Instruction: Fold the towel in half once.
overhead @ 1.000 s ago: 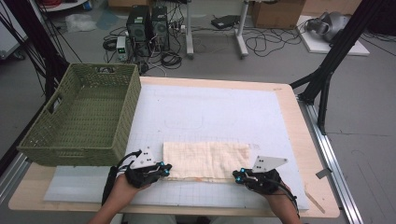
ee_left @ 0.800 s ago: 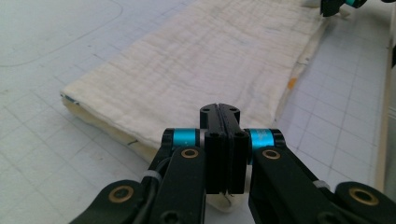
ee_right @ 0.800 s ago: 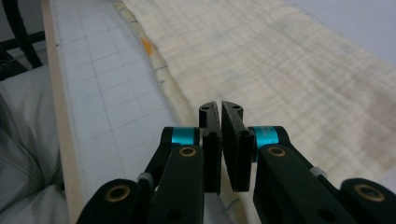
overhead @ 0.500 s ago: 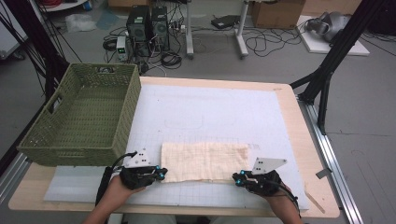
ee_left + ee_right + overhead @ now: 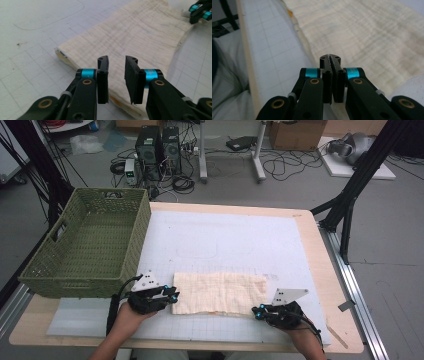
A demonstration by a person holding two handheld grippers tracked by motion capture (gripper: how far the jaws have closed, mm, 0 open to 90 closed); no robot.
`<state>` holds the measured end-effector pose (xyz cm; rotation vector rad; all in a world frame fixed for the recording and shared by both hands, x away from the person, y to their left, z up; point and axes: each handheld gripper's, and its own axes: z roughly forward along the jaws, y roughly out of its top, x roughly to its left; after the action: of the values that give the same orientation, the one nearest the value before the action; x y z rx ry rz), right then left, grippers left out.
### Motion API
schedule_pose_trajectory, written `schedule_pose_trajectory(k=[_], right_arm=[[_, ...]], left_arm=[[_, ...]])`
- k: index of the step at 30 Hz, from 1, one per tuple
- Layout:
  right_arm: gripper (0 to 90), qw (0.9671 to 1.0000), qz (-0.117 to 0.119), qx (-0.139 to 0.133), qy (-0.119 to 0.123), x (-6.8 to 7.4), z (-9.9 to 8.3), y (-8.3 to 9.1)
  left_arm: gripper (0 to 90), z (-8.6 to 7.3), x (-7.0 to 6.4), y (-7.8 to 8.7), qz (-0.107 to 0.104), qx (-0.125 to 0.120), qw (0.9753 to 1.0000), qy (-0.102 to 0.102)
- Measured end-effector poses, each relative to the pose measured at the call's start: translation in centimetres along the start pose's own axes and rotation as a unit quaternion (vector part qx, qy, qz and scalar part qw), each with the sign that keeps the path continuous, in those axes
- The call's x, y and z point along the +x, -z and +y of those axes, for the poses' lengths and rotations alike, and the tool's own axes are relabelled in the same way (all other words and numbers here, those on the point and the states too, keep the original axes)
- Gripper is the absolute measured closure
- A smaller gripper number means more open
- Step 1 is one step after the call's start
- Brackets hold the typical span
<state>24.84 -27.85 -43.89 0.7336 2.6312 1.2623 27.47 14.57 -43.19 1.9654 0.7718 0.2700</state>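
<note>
As the cream cloth [image 5: 219, 293] lay folded into a long strip on the white gridded mat [image 5: 225, 240], its long axis ran left to right along the near edge of the table [image 5: 310, 235], between the two grippers. A green woven basket [image 5: 90, 245] stood well to the left, beyond the strip's left end and apart from it. At that left end sat the left gripper [image 5: 173, 297], its jaws parted by a modest gap and, in the left gripper view, poised just over the near corner of the cloth [image 5: 140, 32] with nothing between them; the fabric extended straight ahead of the jaws and away to the far gripper. At the strip's right near corner sat the right gripper [image 5: 257, 312], whose jaws stood pressed together; in the right gripper view the cloth [image 5: 372, 35] lay ahead and to the right of their tips, and whether a hem was pinched between them could not be told. Judged from this layout, each hand was nearer its own end, so a lift or fold would hinge on both corners being gripped.
</note>
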Motion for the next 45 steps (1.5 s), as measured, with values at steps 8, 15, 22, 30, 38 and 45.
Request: schedule_pose_trajectory(k=[8,15,22,30,38,45], right_arm=[[74.8,0.9998,0.014,0.012,-0.003,-0.1,-0.4,0.3],[54.0,0.9910,-0.114,-0.052,-0.046,-2.1,0.8,1.5],[45.1,0.9790,-0.179,-0.044,-0.087,-6.4,2.9,-0.8],[76.9,0.9895,-0.113,0.006,-0.090,-7.6,2.5,-3.1],[86.3,0.9828,-0.173,-0.007,-0.064,-6.6,3.0,-2.6],[86.1,0.9689,-0.237,0.003,-0.073,-6.8,3.7,-4.0]], left_arm=[[54.2,1.7,1.2,-1.6,0.032,-0.003,0.9993,0.020],[48.2,3.2,2.7,-3.4,0.062,-0.014,0.9974,0.034],[46.4,3.4,4.5,-5.5,0.081,0.023,0.9952,0.050],[69.0,2.6,4.6,-6.0,0.065,0.069,0.9952,0.025],[86.7,3.2,4.6,-5.5,0.129,0.023,0.9913,0.013],[86.5,3.0,4.9,-6.6,0.152,0.034,0.9876,0.017]])
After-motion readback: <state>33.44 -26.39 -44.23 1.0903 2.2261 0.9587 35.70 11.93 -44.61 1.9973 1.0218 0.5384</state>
